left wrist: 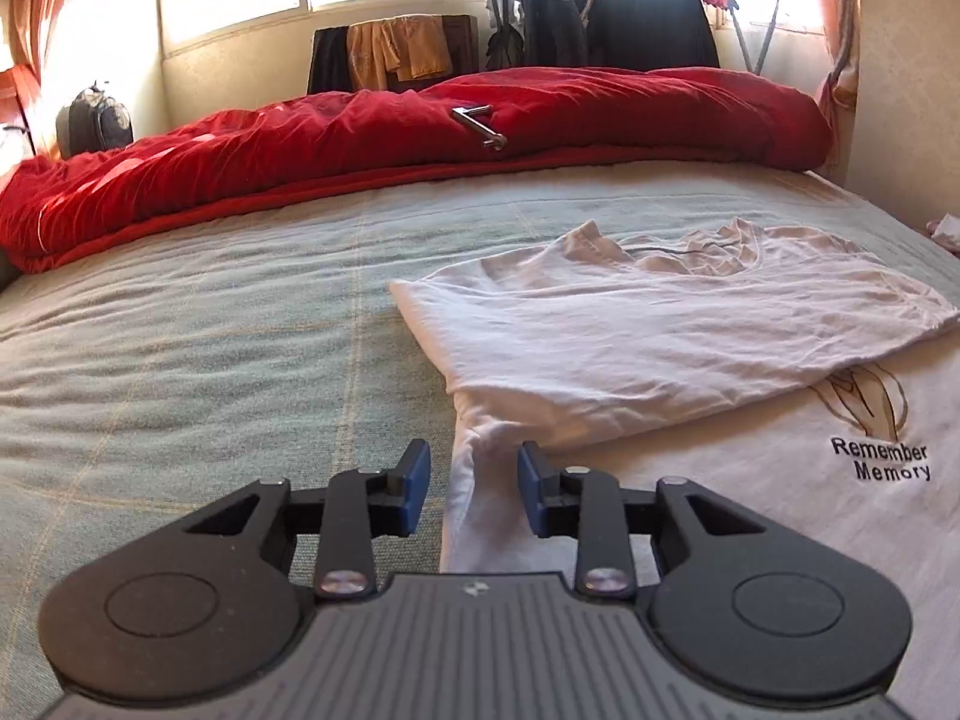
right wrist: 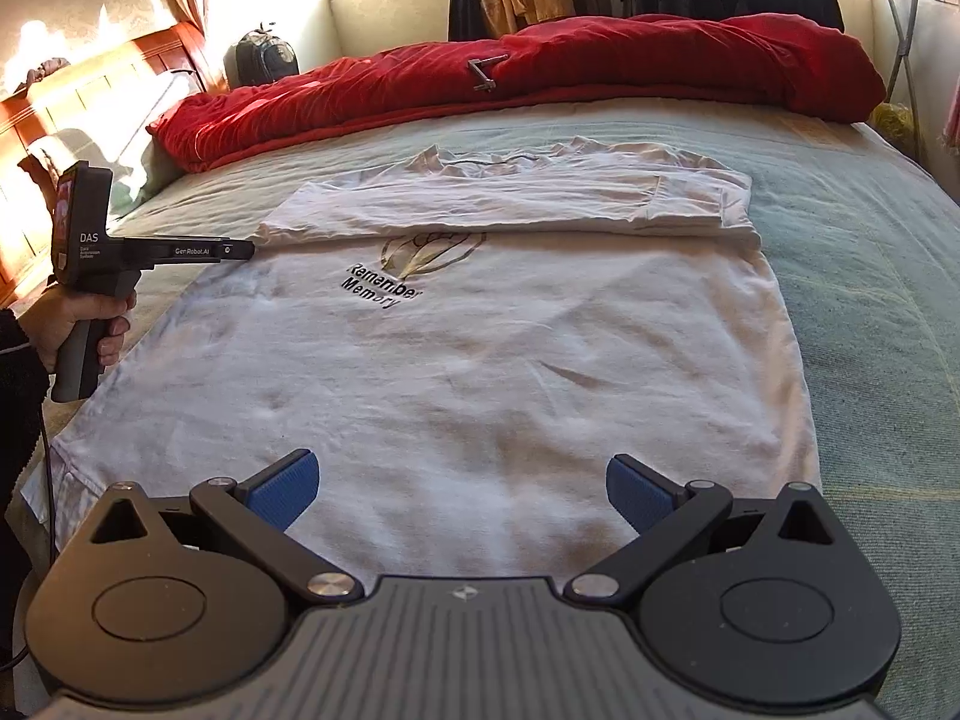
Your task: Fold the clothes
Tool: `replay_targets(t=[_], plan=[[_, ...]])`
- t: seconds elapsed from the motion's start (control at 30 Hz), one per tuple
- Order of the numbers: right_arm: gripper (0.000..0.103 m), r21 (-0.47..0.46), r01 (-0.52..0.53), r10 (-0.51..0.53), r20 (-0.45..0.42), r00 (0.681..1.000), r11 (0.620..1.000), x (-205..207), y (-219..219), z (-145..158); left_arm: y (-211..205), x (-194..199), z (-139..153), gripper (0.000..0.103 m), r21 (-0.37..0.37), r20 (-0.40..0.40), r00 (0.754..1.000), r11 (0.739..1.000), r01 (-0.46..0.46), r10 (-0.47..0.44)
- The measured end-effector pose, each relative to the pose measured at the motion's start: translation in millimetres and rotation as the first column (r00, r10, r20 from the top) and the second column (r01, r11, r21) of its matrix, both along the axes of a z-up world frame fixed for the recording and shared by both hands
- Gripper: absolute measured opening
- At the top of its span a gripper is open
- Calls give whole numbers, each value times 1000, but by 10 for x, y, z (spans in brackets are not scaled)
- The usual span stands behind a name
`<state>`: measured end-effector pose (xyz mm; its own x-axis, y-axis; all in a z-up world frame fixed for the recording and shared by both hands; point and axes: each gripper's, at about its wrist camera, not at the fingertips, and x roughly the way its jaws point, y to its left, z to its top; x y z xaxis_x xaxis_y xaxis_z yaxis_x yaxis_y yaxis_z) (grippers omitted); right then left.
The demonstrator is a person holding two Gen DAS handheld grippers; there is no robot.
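A white T-shirt [right wrist: 480,360] with a "Remember Memory" print [right wrist: 378,288] lies flat on the green bedspread [right wrist: 870,300]. Its collar end is folded back over the chest [left wrist: 630,330]. My left gripper [left wrist: 474,480] is low at the shirt's left edge, just below the fold. Its jaws stand partly apart, a ridge of white cloth runs between the blue pads, and a strip of bedspread shows beside the left pad. From the right wrist view, a hand holds the left gripper [right wrist: 247,250] with its tip at that edge. My right gripper [right wrist: 462,483] hovers wide open over the hem, holding nothing.
A bunched red duvet [left wrist: 420,132] runs along the far side of the bed with a metal crank [left wrist: 480,126] on it. Behind are a backpack [right wrist: 264,57], a chair draped with orange clothes [left wrist: 402,48] and a rack of dark jackets [left wrist: 600,18]. A wooden headboard [right wrist: 90,90] stands left.
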<state>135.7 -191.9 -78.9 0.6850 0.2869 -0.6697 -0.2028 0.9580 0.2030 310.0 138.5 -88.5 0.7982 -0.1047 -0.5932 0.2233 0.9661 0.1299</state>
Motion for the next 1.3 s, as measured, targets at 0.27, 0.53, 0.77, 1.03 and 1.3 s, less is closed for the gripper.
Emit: replay_targets(t=[0.27, 0.53, 0.77, 1.03, 1.3], plan=[[103, -15, -15, 15, -8, 1000, 1000, 8, 71, -31, -280, -52, -117, 31, 316, 65, 997, 949, 17, -40], [103, -21, -23, 23, -13, 1000, 1000, -1, 104, -62, -502, -52, -220, 6, 452, 126, 982, 890, 68, -139], [103, -19, -21, 21, -14, 1000, 1000, 17, 100, -97, -121, 51, -146, 6, 178, 71, 997, 984, -9, -4], [103, -7, -23, 23, -10, 1000, 1000, 3, 59, -95, 447, 51, -29, 14, -245, -90, 988, 958, -147, 128], [103, -5, -25, 25, 3, 1000, 1000, 30, 85, -111, 642, 164, 338, 22, -547, -124, 988, 824, -149, 96]])
